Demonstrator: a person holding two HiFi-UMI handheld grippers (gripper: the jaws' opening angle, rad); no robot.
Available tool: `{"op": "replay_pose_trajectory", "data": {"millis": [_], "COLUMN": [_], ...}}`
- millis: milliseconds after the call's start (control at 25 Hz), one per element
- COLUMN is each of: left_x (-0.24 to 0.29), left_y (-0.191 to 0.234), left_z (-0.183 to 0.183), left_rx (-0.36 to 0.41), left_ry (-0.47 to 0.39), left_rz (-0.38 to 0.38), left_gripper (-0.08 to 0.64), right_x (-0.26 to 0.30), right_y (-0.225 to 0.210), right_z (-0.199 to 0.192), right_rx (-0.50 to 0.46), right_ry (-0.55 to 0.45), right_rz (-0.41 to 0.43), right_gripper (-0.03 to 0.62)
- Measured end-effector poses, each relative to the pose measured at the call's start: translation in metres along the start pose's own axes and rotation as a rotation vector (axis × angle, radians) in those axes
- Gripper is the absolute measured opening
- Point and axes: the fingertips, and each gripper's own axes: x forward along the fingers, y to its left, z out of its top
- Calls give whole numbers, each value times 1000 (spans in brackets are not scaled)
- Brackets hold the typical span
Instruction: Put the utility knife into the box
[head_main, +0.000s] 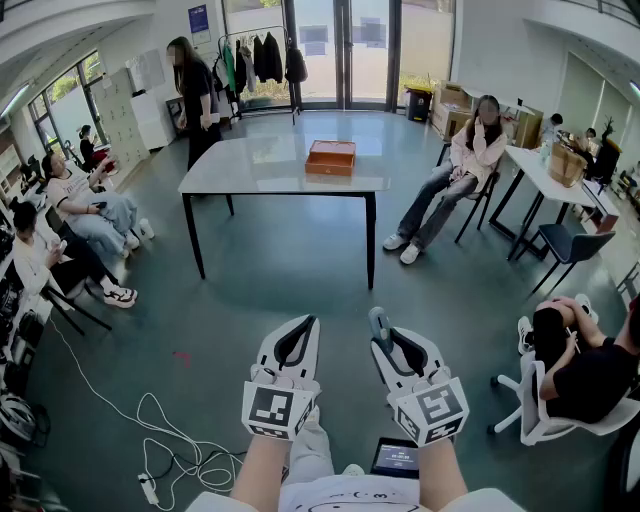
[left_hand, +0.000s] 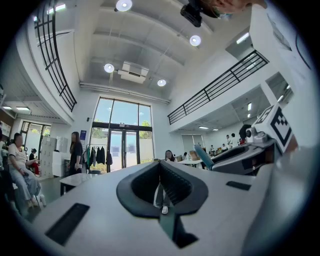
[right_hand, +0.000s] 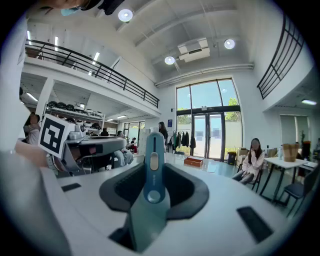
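Carrying step: the right tongs (head_main: 388, 345) pinch the utility knife (right_hand: 152, 165), the left tongs (head_main: 292, 345) are pressed together and empty, and the next move is probably an approach to the box (head_main: 331, 157) by the table's (head_main: 250, 186) far edge.

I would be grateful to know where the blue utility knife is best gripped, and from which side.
Take the utility knife by the rear of its long, slim handle, coming from the butt end, jaws on its two long sides. The right gripper holds it just so: slider face up, front end pointing ahead and free to go into the box.
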Motion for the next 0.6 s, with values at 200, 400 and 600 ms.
{"op": "replay_pose_trajectory", "data": {"millis": [200,400,600], "left_x": [-18,-12,13], "left_y": [4,17,43], "left_z": [4,8,5], "left_rx": [8,-4,-10], "left_ry": [-5,-19,-31], "left_rz": [-9,-12,-15], "left_gripper": [15,15,15], "right_x": [-1,13,43], "right_y": [19,20,10], "right_z": [5,8,16], "right_rx": [-7,-22,26], "right_ry": [-16,-3,-21], "right_rz": [1,0,4], "right_gripper": [130,130,130]}}
